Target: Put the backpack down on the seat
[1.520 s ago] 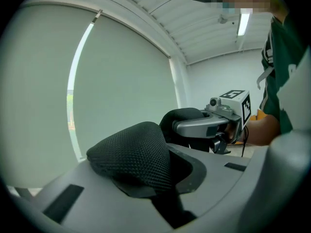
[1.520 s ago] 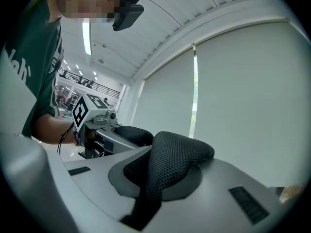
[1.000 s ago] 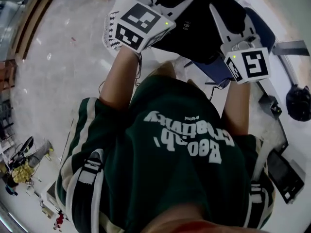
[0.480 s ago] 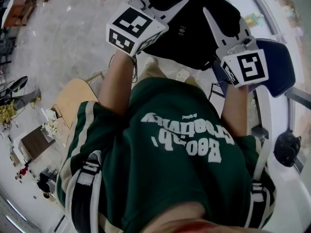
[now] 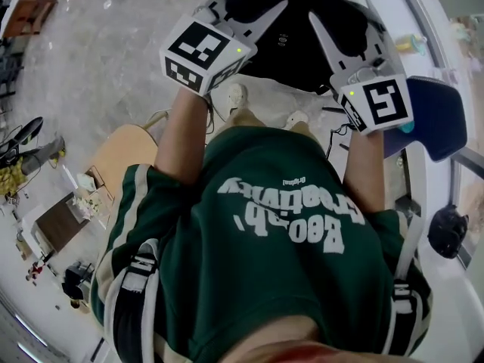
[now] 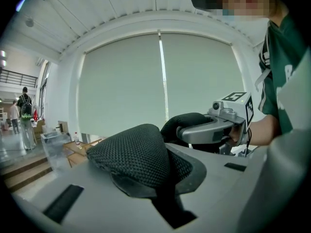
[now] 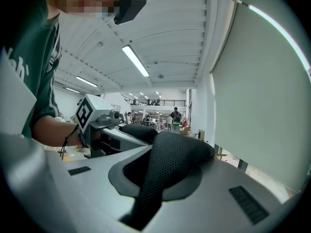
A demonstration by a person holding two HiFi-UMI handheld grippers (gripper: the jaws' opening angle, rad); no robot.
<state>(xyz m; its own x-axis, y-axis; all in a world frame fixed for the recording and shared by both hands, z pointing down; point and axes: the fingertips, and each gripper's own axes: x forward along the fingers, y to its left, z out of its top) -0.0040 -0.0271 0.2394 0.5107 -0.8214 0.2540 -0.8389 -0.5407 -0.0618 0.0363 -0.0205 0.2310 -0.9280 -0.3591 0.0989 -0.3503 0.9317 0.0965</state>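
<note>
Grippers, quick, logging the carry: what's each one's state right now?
Left gripper: shut on black mesh backpack strap.
Right gripper: shut on the other black mesh strap.

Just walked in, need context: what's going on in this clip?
A person holds a black backpack up in front of the body with both tools. The left gripper and the right gripper are each shut on one of its padded mesh straps. The bag hangs above the floor, not yet set down. The blue seat stands off to the person's right.
</note>
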